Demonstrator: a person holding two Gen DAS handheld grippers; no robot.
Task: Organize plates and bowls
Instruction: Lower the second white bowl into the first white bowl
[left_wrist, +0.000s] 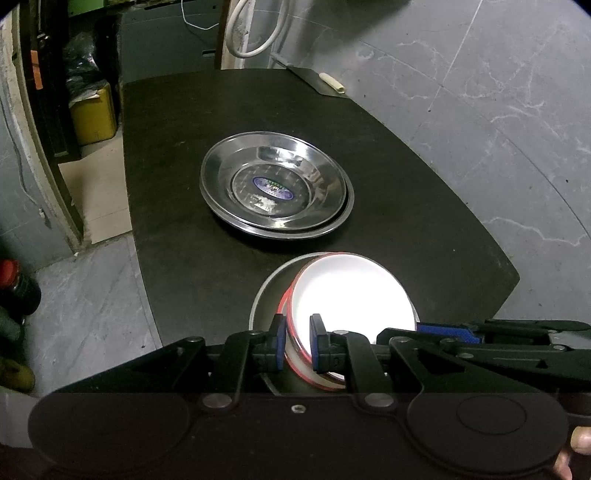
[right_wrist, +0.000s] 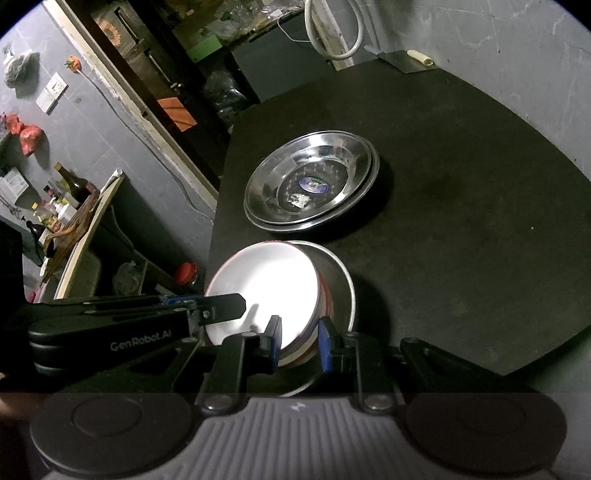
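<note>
A white bowl with a red rim (left_wrist: 354, 295) (right_wrist: 262, 288) sits tilted inside a grey metal bowl (left_wrist: 269, 295) (right_wrist: 338, 280) near the table's front edge. My left gripper (left_wrist: 298, 343) has its blue pads on either side of the white bowl's rim, a small gap showing. My right gripper (right_wrist: 299, 343) straddles the opposite rim of the same white bowl, also with a gap. Two stacked steel plates (left_wrist: 275, 184) (right_wrist: 312, 181) lie in the middle of the black table (left_wrist: 424, 221) (right_wrist: 461, 184).
A dark cleaver with a pale handle (left_wrist: 321, 83) (right_wrist: 410, 59) lies at the table's far edge. A yellow container (left_wrist: 92, 114) stands on the floor to the left. Bottles (right_wrist: 70, 192) crowd a side shelf. The grey wall runs along the right.
</note>
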